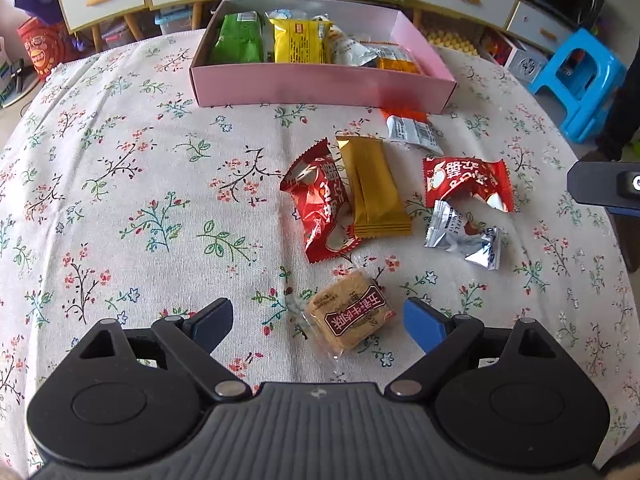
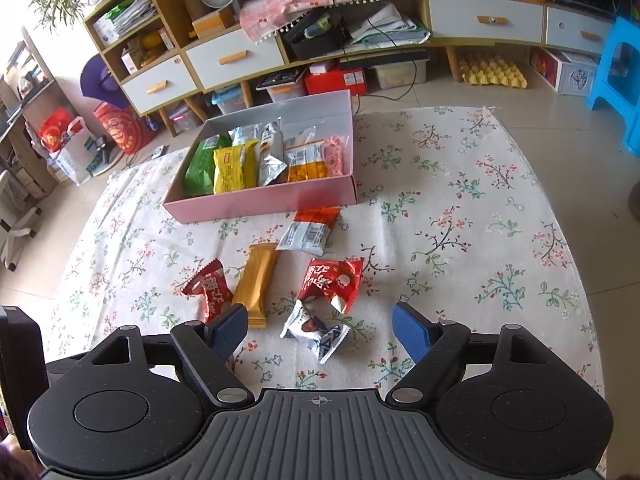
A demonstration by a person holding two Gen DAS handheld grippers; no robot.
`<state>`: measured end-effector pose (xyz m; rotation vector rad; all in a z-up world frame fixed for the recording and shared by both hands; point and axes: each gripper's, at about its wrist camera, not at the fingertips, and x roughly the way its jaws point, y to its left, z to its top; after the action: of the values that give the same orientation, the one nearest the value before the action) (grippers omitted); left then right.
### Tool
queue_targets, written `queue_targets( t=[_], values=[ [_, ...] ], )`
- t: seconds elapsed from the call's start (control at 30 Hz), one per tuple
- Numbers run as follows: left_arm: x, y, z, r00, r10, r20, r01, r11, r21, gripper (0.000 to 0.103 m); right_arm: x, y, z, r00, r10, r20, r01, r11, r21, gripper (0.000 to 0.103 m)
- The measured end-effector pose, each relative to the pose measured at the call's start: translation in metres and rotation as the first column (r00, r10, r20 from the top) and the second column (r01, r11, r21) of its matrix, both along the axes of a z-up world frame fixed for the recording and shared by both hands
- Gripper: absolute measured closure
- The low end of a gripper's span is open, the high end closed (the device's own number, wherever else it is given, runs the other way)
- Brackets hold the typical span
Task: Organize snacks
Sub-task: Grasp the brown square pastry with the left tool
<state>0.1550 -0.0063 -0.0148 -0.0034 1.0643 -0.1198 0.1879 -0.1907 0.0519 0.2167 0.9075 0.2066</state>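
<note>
Locate the clear-wrapped biscuit packet flat on the floral-clothed worktop, nearest of the loose snacks and well short of the pink box. Note the left tongs spread wide and empty, framing that packet with neither pad pressing on it. Note the right tongs likewise wide apart and empty, poised over the crumpled silver packet. Treat the biscuit packet as light, with a stiff, brittle slab inside thin, slick film. Grip across the two long edges of the slab, not on the loose film tails at the ends. Close gently, just enough to hold without cracking the contents. Expect the silver packet to be very light, crinkly and easily crushed, with a small firm core. Pinch across that core rather than on the flared, twisted ends. Handle the two red packets as puffy and slippery, likely to skate on the cloth under a one-sided push. Take the gold bar across its narrow width near the middle, judging it firmer than the rest. Mind the red packet touching the gold bar on one side. Place each item into free space at the near right of the box, beside the packets already standing inside.
</note>
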Motion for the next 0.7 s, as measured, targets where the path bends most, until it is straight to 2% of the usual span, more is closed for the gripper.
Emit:
queue_targets(
  t=[0.27,0.47,0.53,0.63,0.7],
  values=[
    [-0.0001,-0.0068,-0.0043,0.998,-0.049,0.034,0.048,0.998,0.033,0.020,0.0014,-0.0002,-0.0022,1.000,-0.002,-0.009,0.002,1.000,0.000,0.022],
    [-0.0008,-0.0083,-0.0023,0.996,-0.081,0.045,0.082,0.997,-0.010,0.044,0.0022,-0.0019,-0.0026,1.000,-0.006,-0.013,0.006,1.000,0.006,0.022],
    [-0.0006,-0.0087,-0.0009,0.995,-0.094,0.042,0.095,0.995,-0.028,0.057,0.0026,-0.0022,-0.0032,1.000,-0.008,-0.017,0.009,1.000,0.008,0.022],
    [0.0004,-0.0079,-0.0002,0.995,-0.093,0.030,0.094,0.994,-0.059,0.066,0.0031,-0.0018,-0.0040,1.000,-0.008,-0.019,0.009,1.000,0.009,0.022],
    [0.0008,-0.0074,0.0001,0.995,-0.093,0.025,0.094,0.993,-0.066,0.068,0.0032,-0.0019,-0.0042,1.000,-0.009,-0.020,0.009,1.000,0.010,0.022]
  ],
)
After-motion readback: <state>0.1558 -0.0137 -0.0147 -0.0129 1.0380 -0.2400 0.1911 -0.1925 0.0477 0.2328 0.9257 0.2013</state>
